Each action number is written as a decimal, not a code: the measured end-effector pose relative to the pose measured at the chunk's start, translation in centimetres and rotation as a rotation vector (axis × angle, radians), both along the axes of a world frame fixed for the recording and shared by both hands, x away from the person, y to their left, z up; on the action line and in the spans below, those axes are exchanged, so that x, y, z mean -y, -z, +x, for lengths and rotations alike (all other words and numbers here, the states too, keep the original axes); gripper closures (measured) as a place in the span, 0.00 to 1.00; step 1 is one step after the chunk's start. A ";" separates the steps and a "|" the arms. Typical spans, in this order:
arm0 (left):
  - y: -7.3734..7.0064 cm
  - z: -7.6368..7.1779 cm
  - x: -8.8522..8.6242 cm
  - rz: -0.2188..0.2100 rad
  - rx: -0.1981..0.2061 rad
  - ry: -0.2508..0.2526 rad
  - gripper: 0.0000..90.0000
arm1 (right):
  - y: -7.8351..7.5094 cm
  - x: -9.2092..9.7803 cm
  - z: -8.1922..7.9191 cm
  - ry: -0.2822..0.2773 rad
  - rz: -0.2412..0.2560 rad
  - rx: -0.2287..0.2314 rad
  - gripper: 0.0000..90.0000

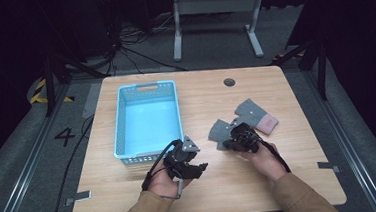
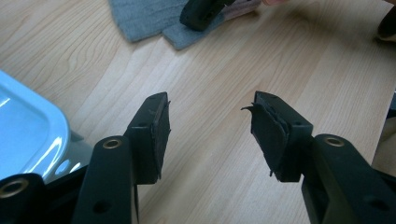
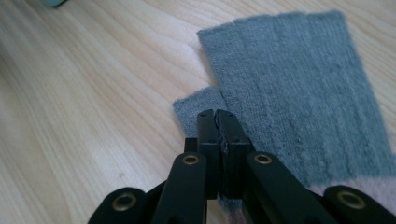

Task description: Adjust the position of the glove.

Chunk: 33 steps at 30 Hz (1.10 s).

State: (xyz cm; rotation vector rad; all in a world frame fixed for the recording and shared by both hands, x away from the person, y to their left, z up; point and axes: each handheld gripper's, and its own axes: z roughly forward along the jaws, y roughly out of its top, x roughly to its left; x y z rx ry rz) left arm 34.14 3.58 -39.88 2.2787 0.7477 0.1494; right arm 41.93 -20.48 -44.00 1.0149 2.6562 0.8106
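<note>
The right gripper (image 1: 234, 142) sits on the right half of the wooden table (image 1: 206, 104), approx. at mid depth. In the right gripper view its jaws are pressed together, with the near edge of a grey fingerless glove (image 3: 299, 88) under them. I cannot tell if any cloth is pinched between the pads or if the tips only rest on top. This glove lies flat, with the thumb part sticking out to the left of the tips and a pink cuff (image 3: 373, 186) at the near right corner of that view.

In the high view there are two gloves: one (image 1: 221, 130) touching the right gripper on its left side, the other one (image 1: 257, 115) just behind it, far-right, with a pink cuff. They overlap or touch under the gripper.

The left gripper (image 1: 196, 169) is near the front edge of the table, just right of the near right corner of the light blue plastic basket (image 1: 118, 122). Its jaws stand wide apart with nothing between them, only bare wood under. In the left gripper view the basket rim (image 2: 51, 121) is close at the left.

Open room: wide free wood between the two grippers, also along the front edge and the far right part. The basket takes the left-middle area.
</note>
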 end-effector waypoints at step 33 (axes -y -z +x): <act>-0.3 0.7 0.9 -0.013 0.012 0.012 0.56 | -2.7 3.7 -2.1 0.053 0.083 0.028 0.98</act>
